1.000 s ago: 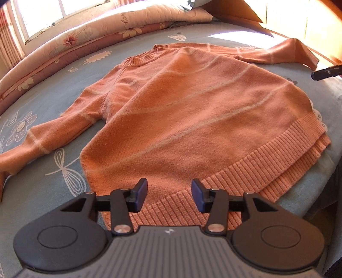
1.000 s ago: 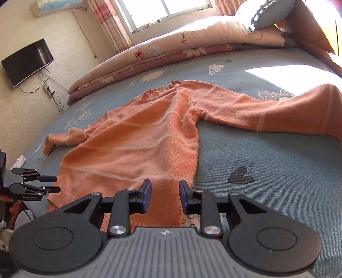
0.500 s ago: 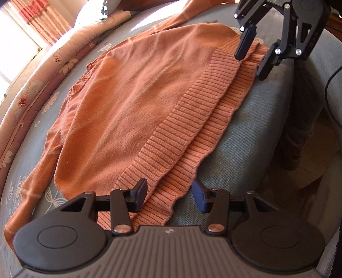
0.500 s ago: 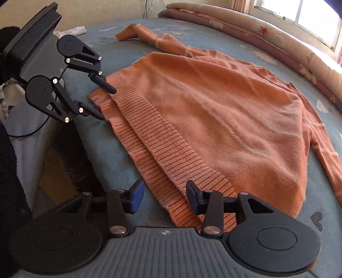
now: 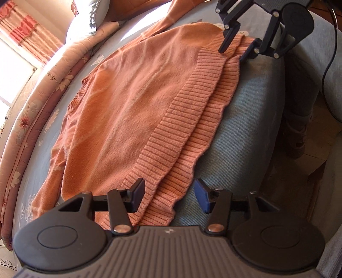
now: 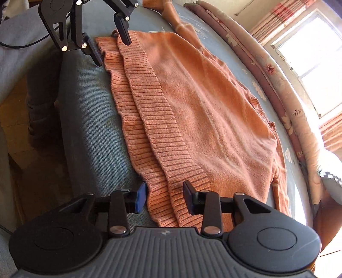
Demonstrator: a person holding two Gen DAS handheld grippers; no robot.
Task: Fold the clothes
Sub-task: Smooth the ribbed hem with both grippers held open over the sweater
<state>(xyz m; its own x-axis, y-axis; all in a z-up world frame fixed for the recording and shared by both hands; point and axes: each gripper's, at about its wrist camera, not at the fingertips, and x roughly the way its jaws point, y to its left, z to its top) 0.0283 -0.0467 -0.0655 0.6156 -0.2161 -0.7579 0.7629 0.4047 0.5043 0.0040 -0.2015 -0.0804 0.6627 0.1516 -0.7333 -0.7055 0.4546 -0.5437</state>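
An orange knitted sweater [image 5: 136, 102] lies flat on the blue bed, its ribbed hem [image 5: 188, 119] along the bed's near edge. My left gripper [image 5: 168, 195] is open, its fingers either side of one hem corner. My right gripper [image 6: 164, 198] is open too, straddling the opposite hem corner [image 6: 162, 205]. Each gripper shows in the other's view: the right gripper [image 5: 235, 51] at the far hem corner, the left gripper [image 6: 113, 51] likewise. The sweater [image 6: 213, 111] has one sleeve [image 6: 173, 15] stretched out far away.
A rolled floral quilt [image 5: 27, 119] runs along the far side of the bed under a window with curtains [image 6: 307, 55]. A pillow [image 5: 96, 17] lies beyond. The bed's edge [image 5: 252, 128] drops to a wooden floor, where a person's leg [image 5: 299, 107] stands.
Both grippers have swung from facing the sweater head-on to the two hem corners and closed in on them. Both remain open.
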